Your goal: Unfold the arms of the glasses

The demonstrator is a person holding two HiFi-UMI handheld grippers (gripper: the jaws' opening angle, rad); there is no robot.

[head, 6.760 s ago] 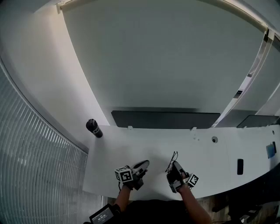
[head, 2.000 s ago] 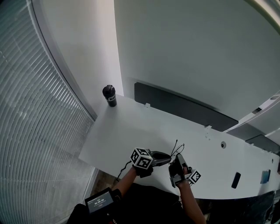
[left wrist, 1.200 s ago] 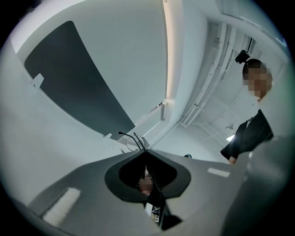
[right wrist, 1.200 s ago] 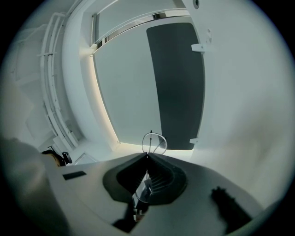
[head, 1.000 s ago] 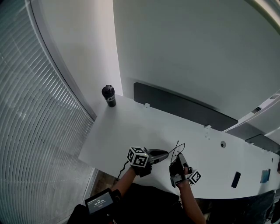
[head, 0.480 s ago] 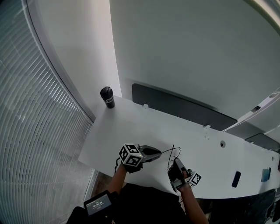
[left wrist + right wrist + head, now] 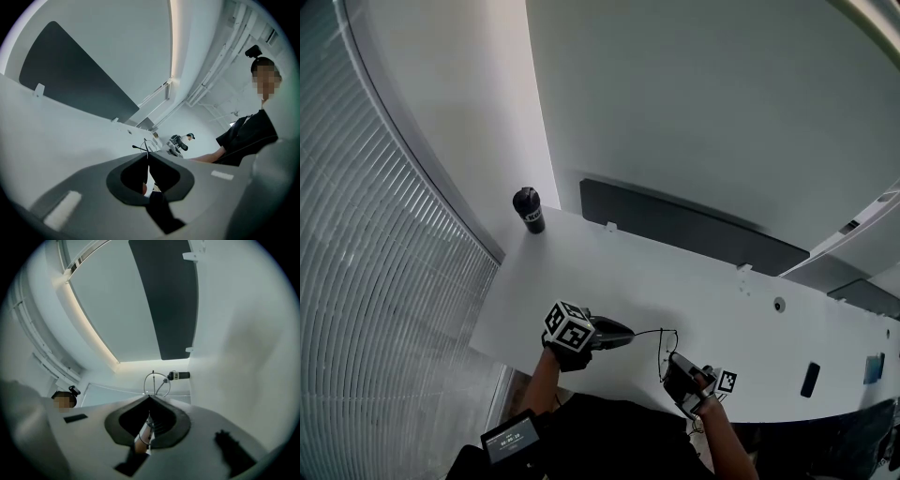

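Thin black wire-rimmed glasses (image 7: 662, 354) hang just above the white desk (image 7: 581, 281), stretched between my two grippers. My left gripper (image 7: 630, 334) is shut on the end of one arm of the glasses (image 7: 652, 331), which runs straight right to the frame. My right gripper (image 7: 670, 360), near the desk's front edge, is shut on the frame side. In the right gripper view a round lens rim (image 7: 156, 383) pokes out past the shut jaws. In the left gripper view the wire (image 7: 145, 147) sticks up from the closed jaw tips, with the right gripper (image 7: 178, 143) beyond.
A black tumbler (image 7: 528, 209) stands at the desk's far left corner. A dark panel (image 7: 694, 230) lines the back edge. A small round fitting (image 7: 779, 305) and a black flat device (image 7: 811, 379) lie at the right. Window blinds (image 7: 384, 281) fill the left.
My left gripper has drawn left and my right gripper down and right, so the gap between them grew. The held arm has swung out and now runs straight between them.
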